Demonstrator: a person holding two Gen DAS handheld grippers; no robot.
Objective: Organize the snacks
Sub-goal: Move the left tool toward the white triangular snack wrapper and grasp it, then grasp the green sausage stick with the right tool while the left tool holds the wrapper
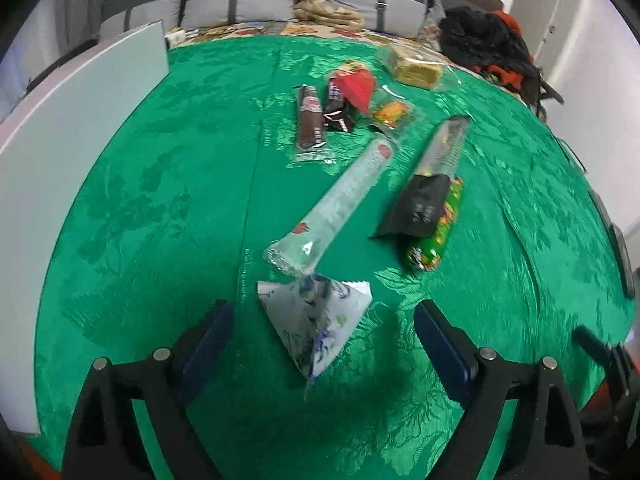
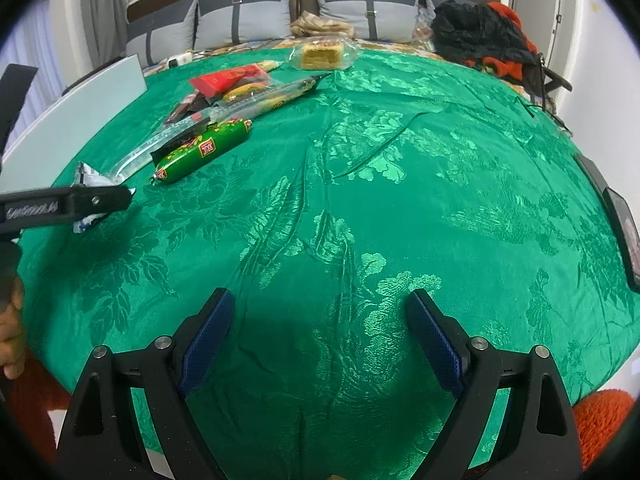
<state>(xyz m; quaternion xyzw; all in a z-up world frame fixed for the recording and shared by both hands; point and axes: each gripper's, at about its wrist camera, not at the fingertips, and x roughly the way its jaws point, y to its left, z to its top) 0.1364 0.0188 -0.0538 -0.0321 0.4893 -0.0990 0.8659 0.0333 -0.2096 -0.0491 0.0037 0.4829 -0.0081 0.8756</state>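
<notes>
Tongs, left: my left gripper (image 1: 324, 344) stands spread, pads clear of the white packet (image 1: 316, 320) lying between them on the cloth.
Tongs, right: my right gripper (image 2: 320, 340) is spread too, only bare green tablecloth (image 2: 400, 200) between its blue ribbed pads.
White packet: crinkled foil, wedge-shaped, narrow tip pointing back at me, wide crimped end away.
Clear sleeve (image 1: 340, 200): long, glossy, its axis running away and to the right, near end just beyond the packet.
Green roll (image 1: 436, 228): shiny cylinder beside the sleeve, a black wrapper (image 1: 420, 208) partly over it.
Far cluster: brown bar (image 1: 309, 120), red pack (image 1: 358, 88), cake in clear film (image 1: 414, 66).
Cloth: satin, woven floral.
</notes>
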